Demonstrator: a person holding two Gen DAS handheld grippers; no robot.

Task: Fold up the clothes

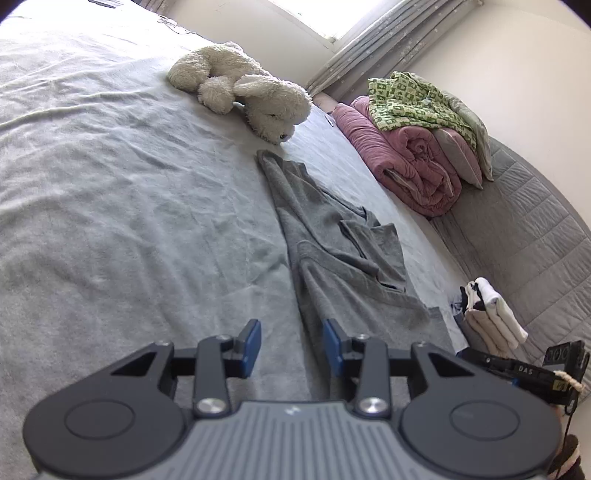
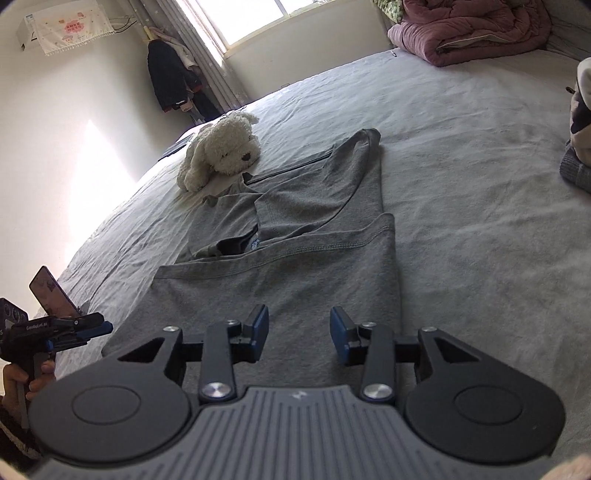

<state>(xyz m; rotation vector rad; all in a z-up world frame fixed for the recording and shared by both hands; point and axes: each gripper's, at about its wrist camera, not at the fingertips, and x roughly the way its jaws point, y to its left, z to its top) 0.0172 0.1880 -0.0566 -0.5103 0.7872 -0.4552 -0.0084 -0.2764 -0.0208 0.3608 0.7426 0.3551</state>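
A: Where's the grey shirt (image 2: 295, 236)?

B: Spread on the bed (image 2: 461, 192), partly folded, one sleeve laid across the body. In the right wrist view it runs from 12 o'clock down to the right tool (image 2: 299, 330).

A: And that tool?

B: Its blue pads stand apart over the near hem, nothing between them. The left tool (image 1: 291, 345) is the same, pads apart (at the shirt's left edge), gripping nothing.

A: What lies around the shirt?

B: A pale grey, wrinkled sheet. A white plush dog (image 1: 240, 88) lies just beyond the collar end, at 11 o'clock from the shirt in the left wrist view. At 2 o'clock, a rolled pink quilt (image 1: 406, 162) with a green patterned garment (image 1: 417, 99) on top.

A: The room?

B: A bright window (image 2: 258, 18) with grey curtains (image 1: 384, 48), and dark clothes (image 2: 173, 81) hanging beside them.
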